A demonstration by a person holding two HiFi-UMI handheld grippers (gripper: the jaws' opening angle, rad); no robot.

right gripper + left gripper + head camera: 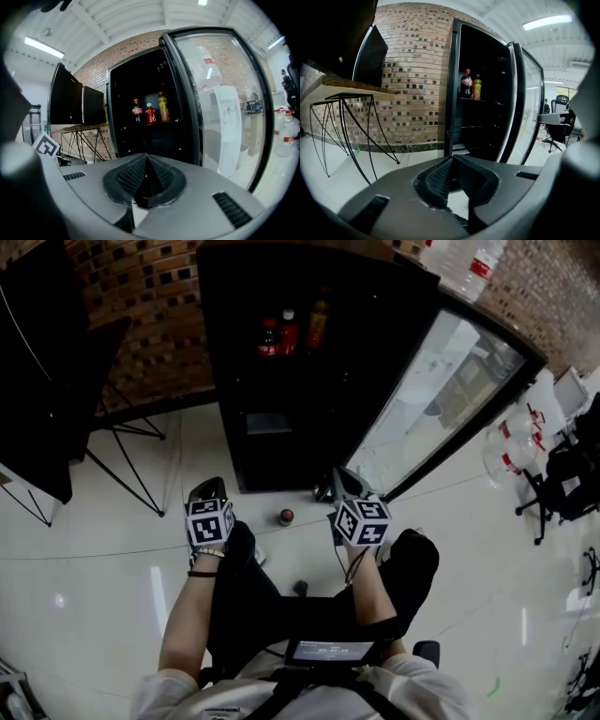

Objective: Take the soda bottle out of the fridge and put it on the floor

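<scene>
The black fridge [281,381] stands open, its glass door [441,390] swung out to the right. On a shelf stand a dark cola bottle [270,337] [466,84] [137,111], a red bottle [150,114] and a yellow bottle [162,107]. A small red-topped object [286,517] sits on the floor in front of the fridge, between the grippers. My left gripper [208,493] [452,159] is held low before the fridge, shut with nothing in it. My right gripper [342,486] [146,159] is level with it near the door's foot, also shut and empty.
A black panel on thin metal legs [56,381] stands at the left against the brick wall. Clear water bottles [464,263] lie on top of the fridge. Water jugs [511,451] and an office chair [562,479] are at the right. The person's legs and shoes are under the grippers.
</scene>
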